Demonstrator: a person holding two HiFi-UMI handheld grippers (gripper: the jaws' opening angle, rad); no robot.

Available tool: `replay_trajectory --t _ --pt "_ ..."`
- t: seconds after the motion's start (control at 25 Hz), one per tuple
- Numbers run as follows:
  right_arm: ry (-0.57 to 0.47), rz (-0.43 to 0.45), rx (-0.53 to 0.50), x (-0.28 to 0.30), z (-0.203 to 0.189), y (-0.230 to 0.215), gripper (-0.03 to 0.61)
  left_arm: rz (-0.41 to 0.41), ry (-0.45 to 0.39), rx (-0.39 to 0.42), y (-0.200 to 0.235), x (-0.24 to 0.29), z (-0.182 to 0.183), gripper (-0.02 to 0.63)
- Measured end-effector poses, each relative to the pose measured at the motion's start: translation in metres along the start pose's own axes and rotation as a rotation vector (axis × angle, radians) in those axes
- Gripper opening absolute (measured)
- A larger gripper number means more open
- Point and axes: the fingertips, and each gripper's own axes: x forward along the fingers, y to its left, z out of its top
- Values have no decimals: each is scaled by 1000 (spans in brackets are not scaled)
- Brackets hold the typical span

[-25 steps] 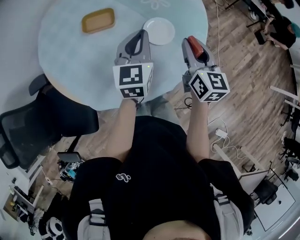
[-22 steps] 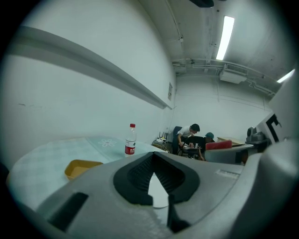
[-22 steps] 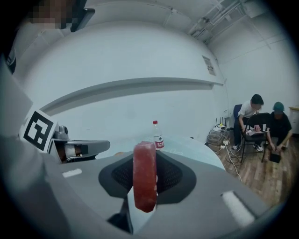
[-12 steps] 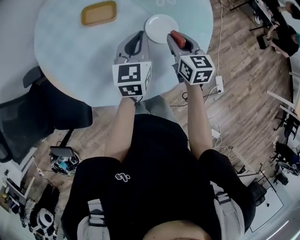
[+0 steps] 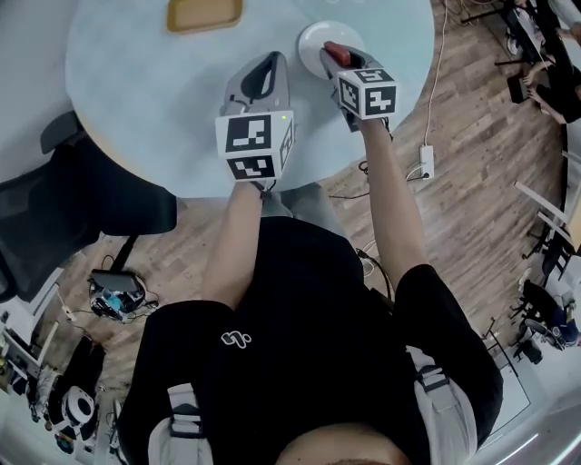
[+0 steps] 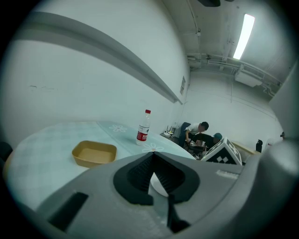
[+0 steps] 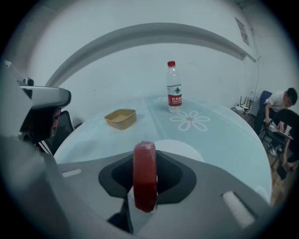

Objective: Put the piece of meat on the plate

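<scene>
A red piece of meat [image 7: 145,179] stands on edge between the pads of my right gripper [image 7: 145,158], which is shut on it. In the head view the meat [image 5: 337,48] hangs over the near part of the white plate [image 5: 316,34]; the right gripper view shows the plate [image 7: 184,150] just beyond the jaws. My left gripper [image 5: 271,62] hovers over the table to the left of the plate. Its jaws [image 6: 152,156] meet at the tips with nothing between them.
A yellow tray [image 5: 204,13] sits further back on the round pale-blue table [image 5: 145,100], and a water bottle [image 7: 174,87] stands at the far side. A black chair [image 5: 82,200] is at the table's near left edge. People sit at the right [image 7: 280,112].
Both grippers moved forward and down over the table. The right one, still gripping the meat, travelled farther, from off the table's edge to over the plate.
</scene>
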Motion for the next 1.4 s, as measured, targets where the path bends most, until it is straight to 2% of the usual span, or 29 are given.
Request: replay_trajectory --t 0.12,0.4,0.84,1.04,1.2,1.32,1.4 --pt "53 -21 1 14 -8 -6 100 11 -2 -16 10 -1 -1 -3" --pt "83 7 26 30 -11 -5 103 24 -21 -44 23 -4 6 -3" --pt "29 -8 84 27 -2 -19 132 -1 -28 -50 21 -6 11 -2" --pt "-43 -43 149 15 2 -30 161 -21 -38 -75 20 -7 13 -2" --pt "-135 -77 196 -10 12 -40 158 -44 -57 -76 9 -7 20 -2" --pt "-262 -42 269 -40 34 -33 126 -58 -71 -72 -2 -6 27 -3" --pt "-368 -30 309 -69 54 -25 67 -73 -87 -62 -13 -6 38 -3"
